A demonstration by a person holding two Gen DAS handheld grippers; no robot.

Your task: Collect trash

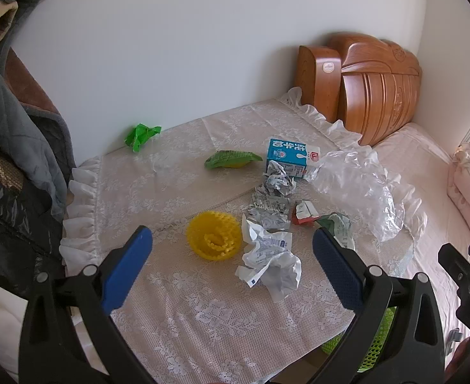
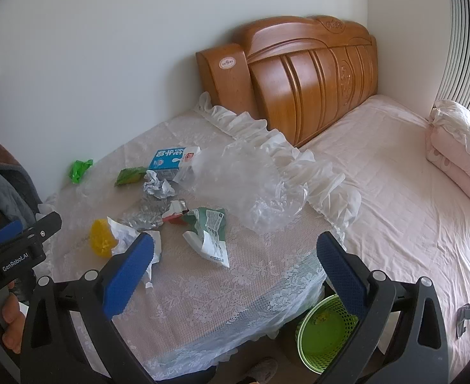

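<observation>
Just ahead of spread left gripper (image 1: 231,246): crumpled paper (image 1: 268,262).

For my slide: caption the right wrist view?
Open right gripper above a lace-covered table strewn with trash, green basket below.

A lace tablecloth (image 2: 222,291) with a ruffled edge covers the table. Past it, toward two o'clock in the right wrist view, a carved wooden headboard (image 2: 302,76) stands against the white wall (image 2: 107,48). A pink bedsheet (image 2: 395,198) spreads at three o'clock, with a folded pink quilt (image 2: 458,153) near its far edge. Dark quilted clothing (image 1: 14,147) hangs at nine o'clock in the left wrist view.
</observation>
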